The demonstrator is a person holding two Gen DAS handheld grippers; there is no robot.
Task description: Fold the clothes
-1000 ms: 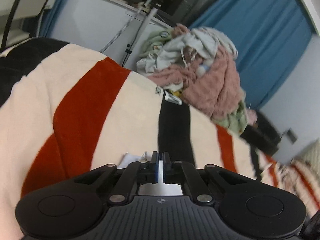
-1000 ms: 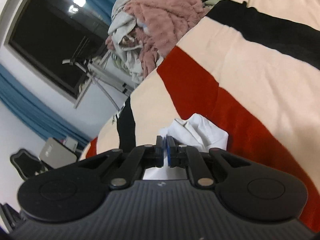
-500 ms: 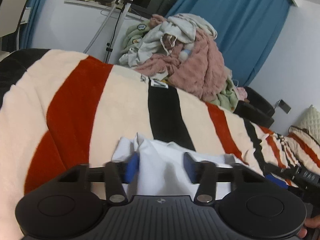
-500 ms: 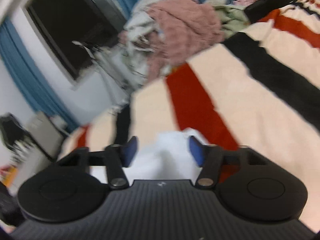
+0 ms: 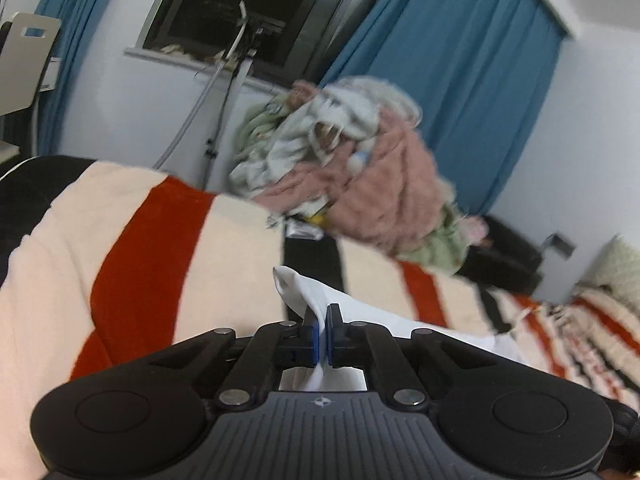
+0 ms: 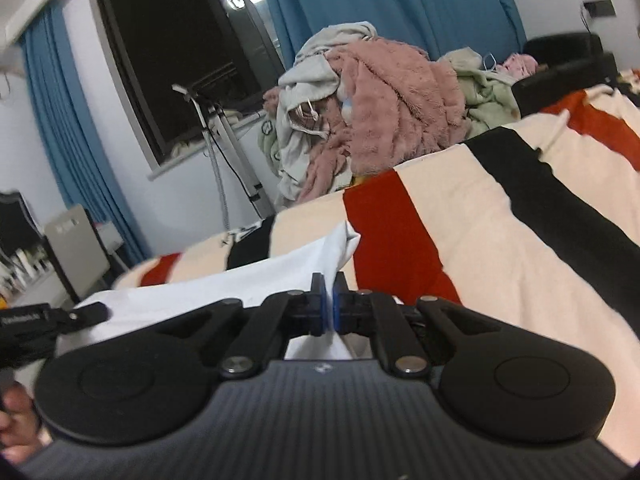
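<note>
White garment (image 5: 320,304) clenched in both tools (image 5: 322,330) (image 6: 329,304); laundry heap (image 6: 372,112) beyond.

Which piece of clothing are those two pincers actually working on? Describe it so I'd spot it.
Find the striped blanket. In front of the heaped laundry pile, one white garment stretches between both grippers; it alone is plain white and smooth, not fluffy or crumpled.

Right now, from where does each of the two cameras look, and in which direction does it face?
Left wrist: sits on the left gripper, looking along its fingers, shut on the white garment, toward the clothes pile.
Right wrist: sits on the right gripper, shut on the white garment; the left gripper and a hand show at left.
Both share garment, striped blanket, pile, window.
</note>
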